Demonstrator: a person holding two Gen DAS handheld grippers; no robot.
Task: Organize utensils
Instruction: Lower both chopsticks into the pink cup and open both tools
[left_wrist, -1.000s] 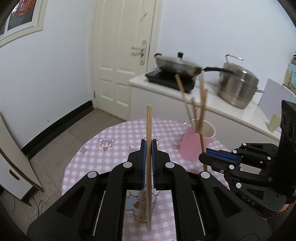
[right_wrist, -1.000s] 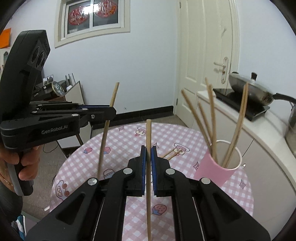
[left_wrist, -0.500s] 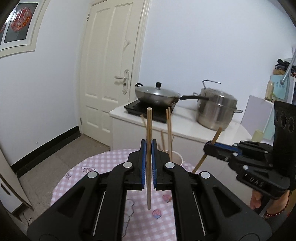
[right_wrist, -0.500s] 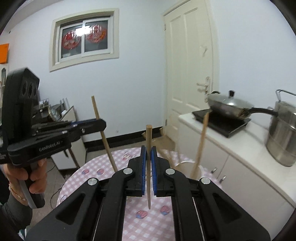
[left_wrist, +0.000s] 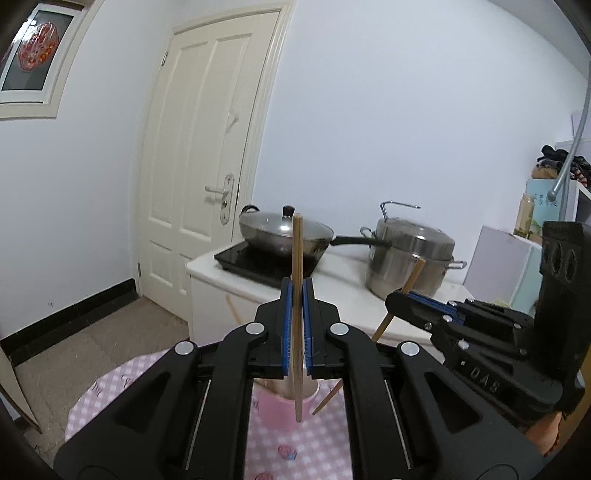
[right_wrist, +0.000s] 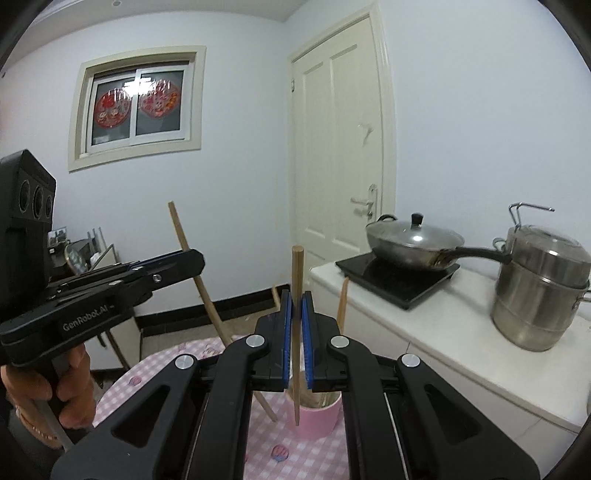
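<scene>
A thin wooden chopstick (left_wrist: 297, 314) stands upright, pinched between the blue pads of the left gripper (left_wrist: 297, 325), its lower tip hanging over the pink cylindrical cup (left_wrist: 282, 404) on the pink-checked tablecloth (left_wrist: 299, 448). A second wooden chopstick (right_wrist: 296, 332) is clamped upright in the right gripper (right_wrist: 296, 332), just above the same cup. Behind, a lidded steel wok (left_wrist: 284, 232) and a tall steel steamer pot (left_wrist: 410, 254) sit on a white counter (left_wrist: 343, 284).
</scene>
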